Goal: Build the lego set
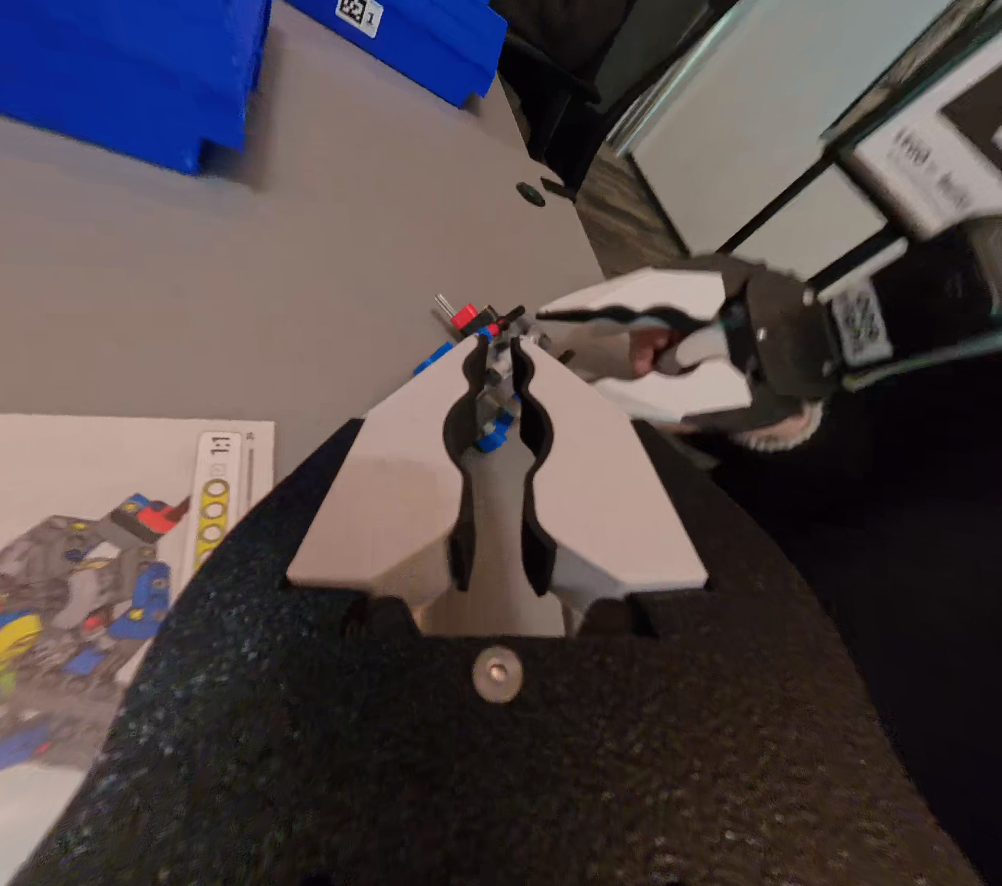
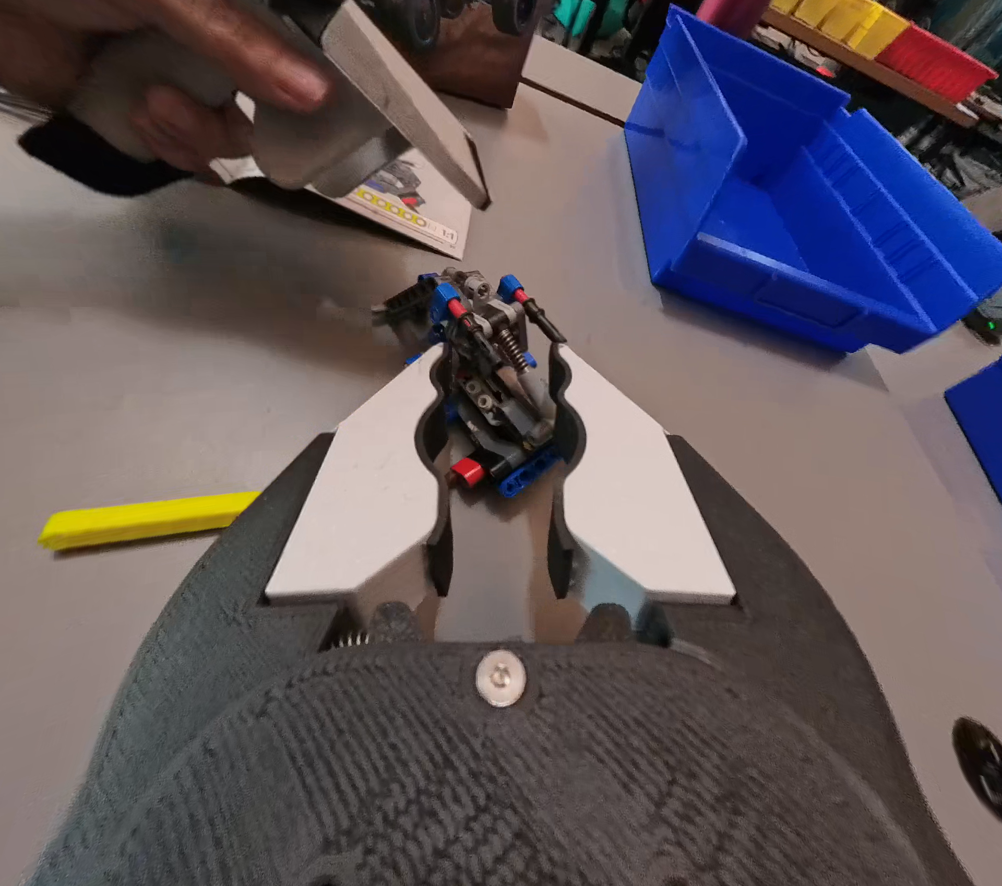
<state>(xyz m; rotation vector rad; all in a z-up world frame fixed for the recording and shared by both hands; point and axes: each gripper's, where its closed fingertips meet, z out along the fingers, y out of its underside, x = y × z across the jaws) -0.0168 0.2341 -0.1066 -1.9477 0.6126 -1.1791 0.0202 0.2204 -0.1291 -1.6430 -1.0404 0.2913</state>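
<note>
While the small blue, grey and black toy-brick model (image 2: 488, 372) sits on the grey worktop (image 2: 217, 372) close to its edge, the right gripper (image 2: 499, 355) has its fingers around it, and both pads seem to press its sides. The left gripper (image 1: 496, 344) hangs just beside the model with fingers almost together; I see nothing pinched. An open blue plastic bin (image 2: 786, 209) stands apart.

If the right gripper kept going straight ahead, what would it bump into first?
The right gripper would probably hit the little brick model first; it already sits between the gripper's fingers.
</note>
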